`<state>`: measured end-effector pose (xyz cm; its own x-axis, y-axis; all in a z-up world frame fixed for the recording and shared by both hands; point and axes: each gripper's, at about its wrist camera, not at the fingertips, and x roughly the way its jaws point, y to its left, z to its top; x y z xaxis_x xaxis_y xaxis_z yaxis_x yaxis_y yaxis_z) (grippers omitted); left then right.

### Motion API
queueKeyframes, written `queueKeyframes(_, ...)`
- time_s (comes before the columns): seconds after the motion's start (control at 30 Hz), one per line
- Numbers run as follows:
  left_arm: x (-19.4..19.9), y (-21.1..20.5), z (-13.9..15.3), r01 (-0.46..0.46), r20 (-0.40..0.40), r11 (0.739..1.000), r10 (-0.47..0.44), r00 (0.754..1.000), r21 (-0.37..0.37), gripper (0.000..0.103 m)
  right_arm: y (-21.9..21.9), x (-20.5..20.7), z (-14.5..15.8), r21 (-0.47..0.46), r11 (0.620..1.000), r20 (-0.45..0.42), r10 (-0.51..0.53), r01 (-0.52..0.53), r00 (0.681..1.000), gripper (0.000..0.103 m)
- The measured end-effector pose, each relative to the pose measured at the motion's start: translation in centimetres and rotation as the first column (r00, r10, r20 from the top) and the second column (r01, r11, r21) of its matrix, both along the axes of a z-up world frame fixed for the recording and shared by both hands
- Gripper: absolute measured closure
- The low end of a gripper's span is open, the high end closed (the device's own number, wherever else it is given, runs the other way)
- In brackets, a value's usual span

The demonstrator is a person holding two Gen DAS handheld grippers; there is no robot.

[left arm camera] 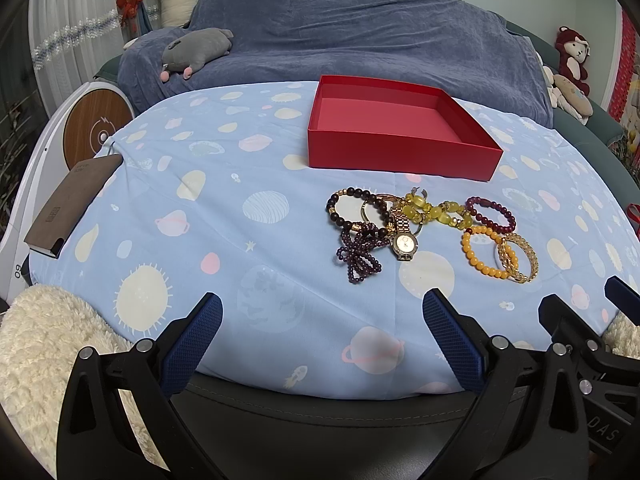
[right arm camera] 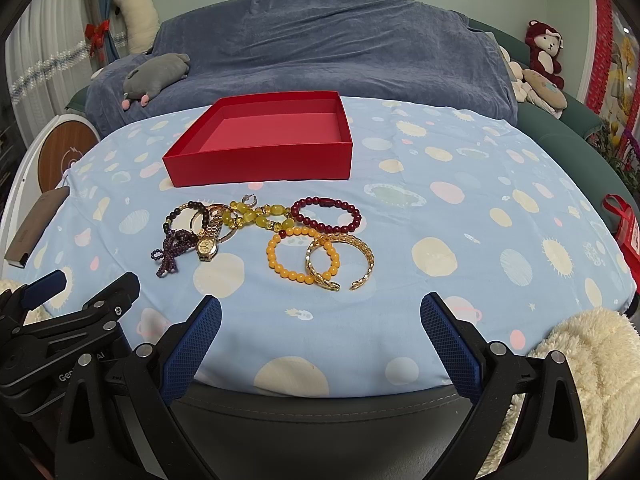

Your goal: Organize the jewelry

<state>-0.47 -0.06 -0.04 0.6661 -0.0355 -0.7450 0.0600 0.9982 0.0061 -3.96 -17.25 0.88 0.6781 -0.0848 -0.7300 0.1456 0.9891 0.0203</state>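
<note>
An empty red box point(left arm camera: 400, 156) point(right arm camera: 260, 158) sits on the blue planet-print cloth. In front of it lies a cluster of jewelry: a dark bead bracelet point(left arm camera: 352, 210), a purple bead strand point(left arm camera: 360, 254) point(right arm camera: 170, 254), a gold watch point(left arm camera: 404, 240) point(right arm camera: 208, 242), yellow-green stones point(left arm camera: 436, 212) point(right arm camera: 260, 214), a dark red bracelet point(left arm camera: 492, 212) point(right arm camera: 326, 214), an orange bracelet point(left arm camera: 480, 254) point(right arm camera: 298, 258) and a gold cuff point(left arm camera: 518, 258) point(right arm camera: 340, 264). My left gripper point(left arm camera: 322, 312) is open near the table's front edge. My right gripper point(right arm camera: 320, 312) is open too, in front of the jewelry.
A brown booklet point(left arm camera: 74, 204) point(right arm camera: 34, 224) lies at the cloth's left edge. A fluffy cream blanket point(left arm camera: 48, 344) point(right arm camera: 588, 364) lies at the front corners. A blue-covered sofa point(left arm camera: 360, 36) with plush toys stands behind the table. A red bag point(right arm camera: 626, 228) is at the right.
</note>
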Motion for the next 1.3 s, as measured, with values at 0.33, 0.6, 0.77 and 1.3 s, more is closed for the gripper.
queueKeyframes(0.33, 0.0, 0.0, 0.0, 0.0, -0.001, 1.0, 0.0, 1.0, 0.0, 0.007, 0.0, 0.0, 0.0, -0.002, 1.0, 0.0, -0.001, 0.001, 1.0, 0.007)
queueKeyframes(0.6, 0.0, 0.0, 0.0, 0.0, -0.001, 1.0, 0.0, 1.0, 0.0, 0.007, -0.1, 0.0, 0.0, -0.001, 1.0, 0.0, -0.001, 0.001, 1.0, 0.007)
queueKeyframes(0.77, 0.0, 0.0, 0.0, -0.002, -0.004, 1.0, 0.002, 1.0, -0.003, 0.007, -0.1, 0.2, 0.1, 0.002, 1.0, -0.003, -0.007, 0.007, 1.0, 0.007)
queueKeyframes(1.3, 1.8, 0.7, -1.0, -0.035, -0.056, 0.996, 0.03, 0.998, -0.08, 0.007, -2.5, 1.8, -2.0, 0.09, 0.993, -0.053, -0.078, 0.083, 0.996, 0.007)
